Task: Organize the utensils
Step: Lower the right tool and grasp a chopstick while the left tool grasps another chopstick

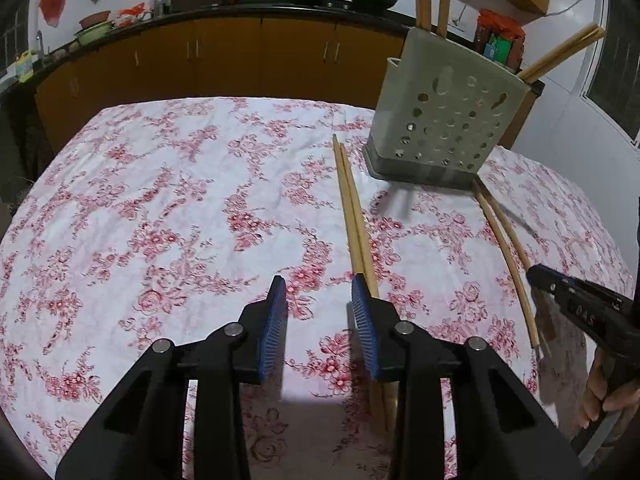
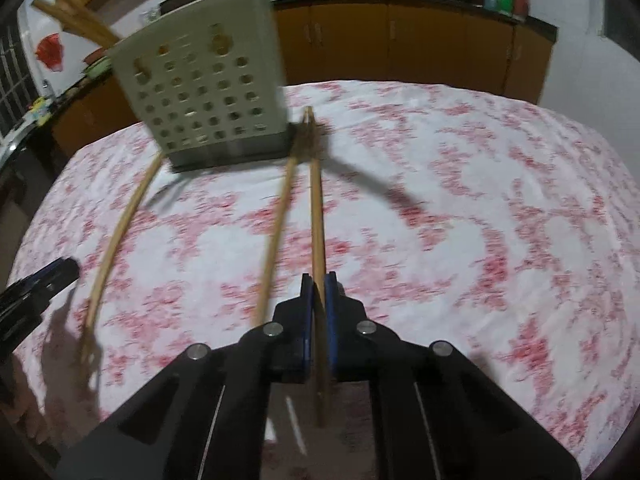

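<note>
The right gripper point(image 2: 319, 296) was closed on a single chopstick point(image 2: 317, 216), its far tip near the base of the perforated holder point(image 2: 208, 92). Its partner chopstick point(image 2: 280, 224) lay loose just beside it on the floral cloth point(image 2: 480, 200). The left gripper point(image 1: 319, 308) was held wide open with nothing between its pads, a second pair point(image 1: 354, 216) lying in front of the holder. The grip looked thin, though blur made this uncertain; the stick could be swivelled or dropped on lifting, or the light holder knocked over.

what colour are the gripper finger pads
Blue, ribbed pads on black fingers; clearest in the left wrist view.
</note>
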The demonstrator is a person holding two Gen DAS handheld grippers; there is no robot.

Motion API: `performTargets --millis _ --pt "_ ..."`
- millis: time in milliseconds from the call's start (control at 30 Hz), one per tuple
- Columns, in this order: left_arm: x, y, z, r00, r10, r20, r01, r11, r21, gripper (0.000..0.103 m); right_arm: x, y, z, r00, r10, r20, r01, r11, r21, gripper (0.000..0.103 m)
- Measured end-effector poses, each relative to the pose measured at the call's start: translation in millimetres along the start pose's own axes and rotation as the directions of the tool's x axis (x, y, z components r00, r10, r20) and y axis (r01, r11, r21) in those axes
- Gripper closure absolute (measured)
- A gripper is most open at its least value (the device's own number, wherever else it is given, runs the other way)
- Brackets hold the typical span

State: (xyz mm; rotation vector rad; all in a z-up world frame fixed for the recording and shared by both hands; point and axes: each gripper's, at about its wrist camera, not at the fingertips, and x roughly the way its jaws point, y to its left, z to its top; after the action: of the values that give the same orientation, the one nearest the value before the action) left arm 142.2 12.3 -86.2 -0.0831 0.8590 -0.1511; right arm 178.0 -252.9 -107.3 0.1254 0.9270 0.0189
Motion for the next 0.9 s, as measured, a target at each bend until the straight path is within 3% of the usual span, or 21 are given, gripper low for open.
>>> performTargets --millis 433,800,900 --pt "8 -16 -8 0.999 -0.025 -0.047 0.028 0.997 0.074 0.079 -4 -30 0 0.999 -0.038 0.004 0.038 0.998 0.048 0.095" --pt "17 -22 -2 0.998 0.013 -0.059 -0.008 0.995 0.098 0.08 -7 -29 -5 1.0 -0.024 0.006 0.023 0.999 0.023 0.093" --pt "19 -21 1 0.998 0.03 -0.052 -0.025 0.995 0.097 0.09 -7 -25 -7 1.0 -0.026 0.011 0.025 1.0 0.009 0.091"
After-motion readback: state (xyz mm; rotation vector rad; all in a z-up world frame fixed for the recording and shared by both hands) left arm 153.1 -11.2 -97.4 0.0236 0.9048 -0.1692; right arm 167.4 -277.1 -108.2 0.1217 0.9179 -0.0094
